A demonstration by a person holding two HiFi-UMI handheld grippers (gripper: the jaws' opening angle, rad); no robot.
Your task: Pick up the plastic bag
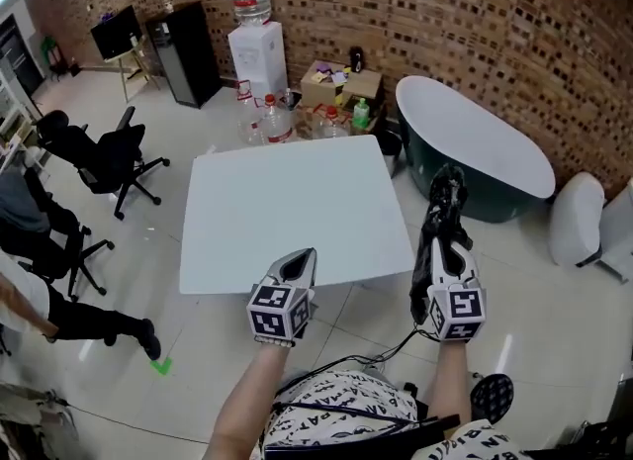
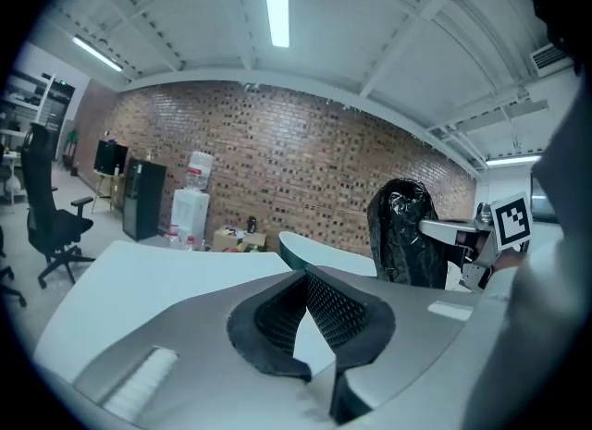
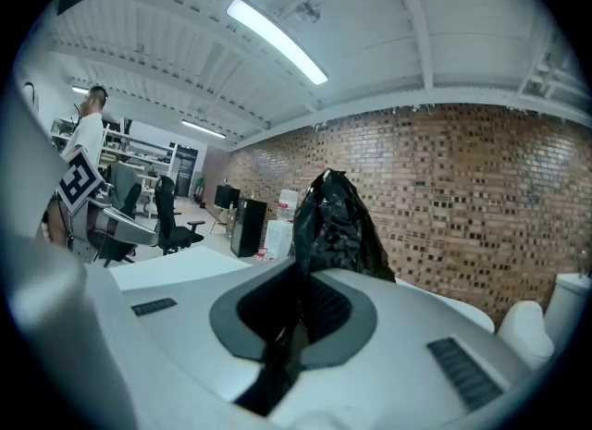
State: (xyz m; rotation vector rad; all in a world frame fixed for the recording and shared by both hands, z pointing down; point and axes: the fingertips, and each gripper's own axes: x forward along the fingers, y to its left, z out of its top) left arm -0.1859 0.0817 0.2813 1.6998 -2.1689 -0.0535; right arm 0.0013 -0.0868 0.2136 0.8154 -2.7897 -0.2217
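Observation:
A crumpled black plastic bag [image 1: 446, 194] sticks forward out of my right gripper [image 1: 442, 238], which is shut on it, in the air just right of the white table [image 1: 287, 211]. In the right gripper view the bag [image 3: 335, 223] rises from between the pads of that gripper [image 3: 301, 280]. My left gripper [image 1: 304, 254] hovers over the table's near edge, shut with nothing in it. The left gripper view shows its pads [image 2: 347, 313] meeting at the tip, with the bag [image 2: 405, 234] off to the right.
A dark green bathtub [image 1: 475, 146] stands right of the table. Behind it are a water dispenser [image 1: 259, 47], boxes and bottles [image 1: 326, 92] and a black cabinet [image 1: 186, 52]. Office chairs [image 1: 109, 156] and a seated person [image 1: 25, 290] are at the left.

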